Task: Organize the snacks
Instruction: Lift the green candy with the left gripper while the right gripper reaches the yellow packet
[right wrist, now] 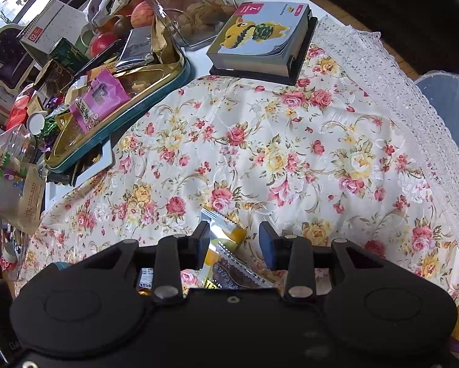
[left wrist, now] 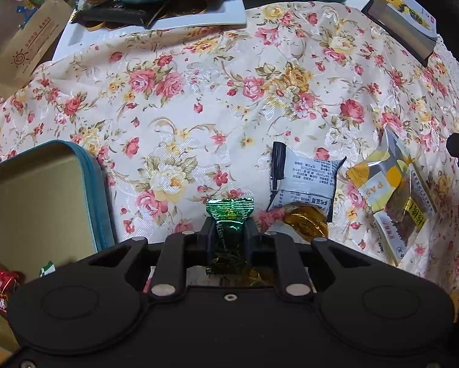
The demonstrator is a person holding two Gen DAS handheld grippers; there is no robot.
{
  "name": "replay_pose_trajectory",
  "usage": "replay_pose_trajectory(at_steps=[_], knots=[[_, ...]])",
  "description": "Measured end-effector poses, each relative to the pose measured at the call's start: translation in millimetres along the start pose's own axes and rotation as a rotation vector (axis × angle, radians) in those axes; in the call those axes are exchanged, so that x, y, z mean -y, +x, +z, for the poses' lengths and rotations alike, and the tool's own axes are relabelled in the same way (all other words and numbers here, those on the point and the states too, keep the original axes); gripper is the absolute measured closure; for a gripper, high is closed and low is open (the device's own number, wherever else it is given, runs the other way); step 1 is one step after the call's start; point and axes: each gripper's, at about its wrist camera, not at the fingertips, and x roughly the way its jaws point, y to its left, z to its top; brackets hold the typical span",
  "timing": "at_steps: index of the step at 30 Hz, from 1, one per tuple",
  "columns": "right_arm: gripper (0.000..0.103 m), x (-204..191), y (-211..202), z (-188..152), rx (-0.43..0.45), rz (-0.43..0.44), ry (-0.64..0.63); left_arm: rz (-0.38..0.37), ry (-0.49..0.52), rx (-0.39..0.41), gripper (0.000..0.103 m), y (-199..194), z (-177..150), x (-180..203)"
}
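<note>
Both left tongs (left wrist: 229,230) around green candy (left wrist: 229,214)

Looks like a home dining table: floral tablecloth (right wrist: 260,153) with lace edge, fruit (right wrist: 142,13), desk calendar (right wrist: 56,27), cookie jar (right wrist: 195,3).

A cream tablecloth (left wrist: 198,92) printed with pink and yellow roses fills mid-frame. The clamped candy (left wrist: 229,214) is shiny green foil; lower left, a tin (left wrist: 97,184) is teal outside, gold inside. Lower right, a yellow-and-white packet (left wrist: 379,184) beside a gold-wrapped sweet (left wrist: 306,220).
</note>
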Motion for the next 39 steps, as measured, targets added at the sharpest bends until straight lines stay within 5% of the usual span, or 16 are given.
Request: replay_pose_trajectory(at_steps=[15, 21, 32, 39], knots=[[0.064, -11.8, 18.5, 0.9, 0.009, 0.003, -0.057, -0.016, -0.06, 0.031, 0.078, -47.2, -9.5, -9.0], [0.064, -4.0, 25.2, -7.1, -0.122, 0.058, 0.049, -0.026, -0.059, 0.039, 0.078, -62.7, -12.5, -13.4], [0.061, -3.8, 34.9, -25.4, -0.322, 0.032, 0.124, -0.005, -0.082, 0.027, 0.078, -66.4, -16.2, -16.1], [0.057, -7.0, 45.8, -23.3, -0.24, 0.003, 0.144, -0.003, -0.081, 0.025, 0.078, -67.4, -15.5, -13.7]])
